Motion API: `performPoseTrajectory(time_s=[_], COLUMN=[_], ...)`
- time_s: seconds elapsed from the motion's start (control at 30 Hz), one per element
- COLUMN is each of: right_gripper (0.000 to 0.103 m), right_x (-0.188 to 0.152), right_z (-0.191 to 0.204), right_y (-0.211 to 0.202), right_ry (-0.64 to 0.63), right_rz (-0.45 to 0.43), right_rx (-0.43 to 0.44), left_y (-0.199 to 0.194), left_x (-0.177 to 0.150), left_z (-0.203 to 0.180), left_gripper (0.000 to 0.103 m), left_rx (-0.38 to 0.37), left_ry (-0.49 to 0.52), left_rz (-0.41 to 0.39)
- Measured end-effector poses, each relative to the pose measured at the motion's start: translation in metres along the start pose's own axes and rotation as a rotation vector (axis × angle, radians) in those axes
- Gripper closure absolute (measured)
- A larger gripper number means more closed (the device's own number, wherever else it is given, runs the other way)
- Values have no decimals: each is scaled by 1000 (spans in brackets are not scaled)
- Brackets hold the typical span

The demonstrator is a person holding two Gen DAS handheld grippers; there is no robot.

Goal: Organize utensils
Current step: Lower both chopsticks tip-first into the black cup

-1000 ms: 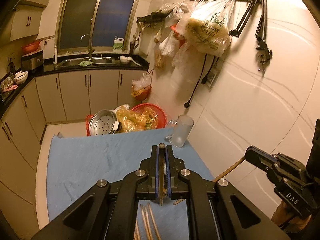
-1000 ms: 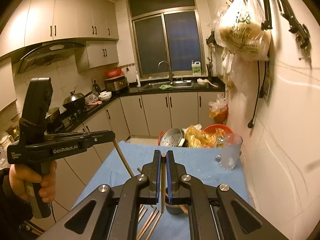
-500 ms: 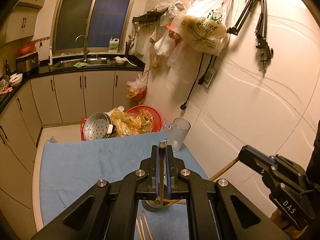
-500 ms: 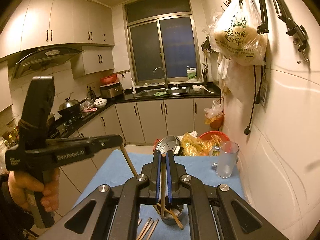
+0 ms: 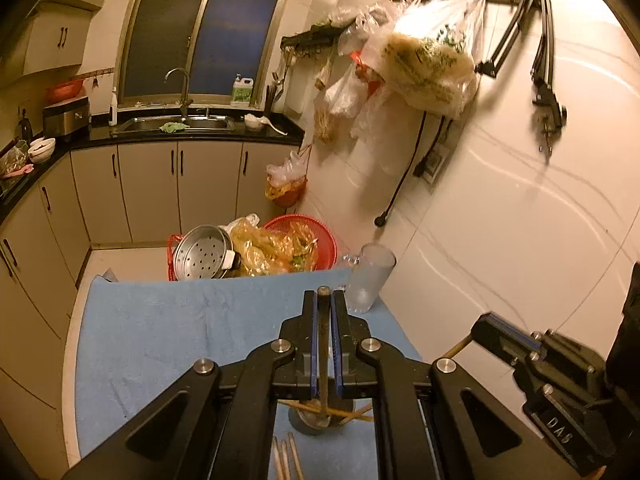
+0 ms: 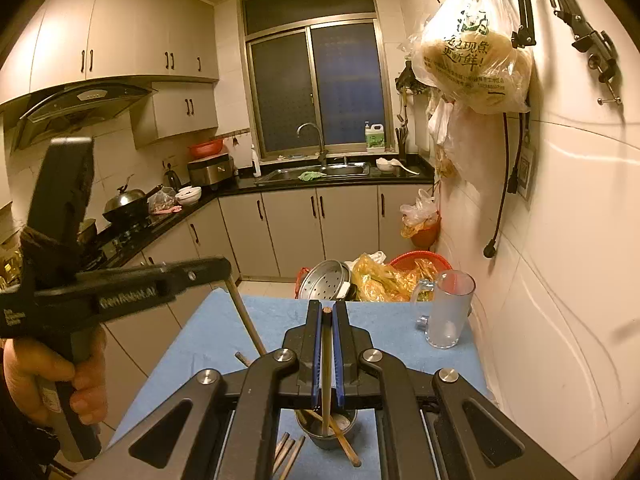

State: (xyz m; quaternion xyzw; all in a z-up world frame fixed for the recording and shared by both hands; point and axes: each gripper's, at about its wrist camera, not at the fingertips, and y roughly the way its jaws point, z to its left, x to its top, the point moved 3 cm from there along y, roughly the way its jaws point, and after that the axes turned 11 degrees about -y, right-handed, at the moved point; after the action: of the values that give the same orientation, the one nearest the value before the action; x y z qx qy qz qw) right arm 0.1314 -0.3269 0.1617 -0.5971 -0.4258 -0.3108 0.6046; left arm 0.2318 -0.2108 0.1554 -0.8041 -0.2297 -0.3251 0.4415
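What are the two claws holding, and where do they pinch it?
Each claw pinches one chopstick near its top end: the left claw its chopstick, the right claw its chopstick.

Both chopsticks (image 6: 326, 364) have come down over the metal cup (image 6: 326, 430).

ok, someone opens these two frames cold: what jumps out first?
Each claw is shut on one upright chopstick: the left claw holds its chopstick and the right claw its own, both tips over a small metal cup on the blue towel. Next, the big plastic bag hanging on the tiled wall, above a frosted glass mug at the towel's far right corner.
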Motion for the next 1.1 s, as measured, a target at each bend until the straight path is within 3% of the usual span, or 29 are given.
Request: performPoseTrajectory(time_s=[0.6, 1.1], right_gripper=[97, 97], right_x=[3, -20], right_z=[-5, -12], right_y=[14, 40], right_ry=[-1, -8], right_rz=[-48, 39], right_rx=[-43, -40], left_y=[25, 46], left_x=[-16, -37], left_z=[10, 21], left_gripper=[97, 97], left_rx=[44, 90], left_ry=[0, -19], left_rz=[57, 115])
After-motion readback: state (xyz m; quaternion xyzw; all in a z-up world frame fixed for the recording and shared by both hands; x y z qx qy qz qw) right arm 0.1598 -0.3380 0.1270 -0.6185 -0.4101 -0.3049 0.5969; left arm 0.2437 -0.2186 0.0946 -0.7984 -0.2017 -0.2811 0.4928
